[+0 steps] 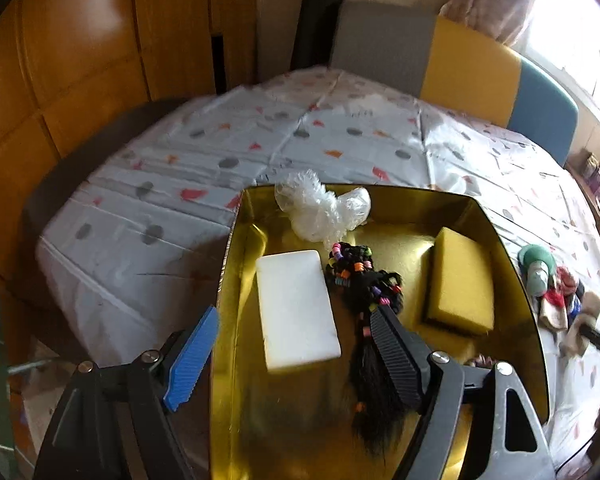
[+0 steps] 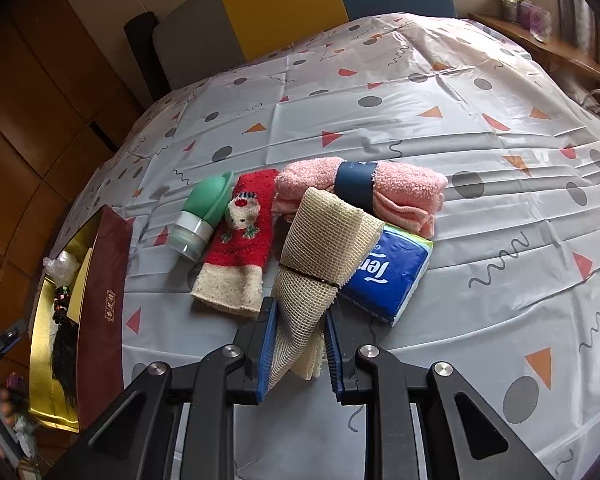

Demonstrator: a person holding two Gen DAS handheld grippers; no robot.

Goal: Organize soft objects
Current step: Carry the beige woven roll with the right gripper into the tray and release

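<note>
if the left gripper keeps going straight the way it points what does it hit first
Most likely the white foam block lying in the gold tin. The left gripper has its jaws wide open with the block between them in the picture. Depth is unclear, so the black beaded hair bundle beside it could be brushed too.

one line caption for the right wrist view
Right gripper shut on a beige mesh cloth roll beside a blue tissue pack.
</note>
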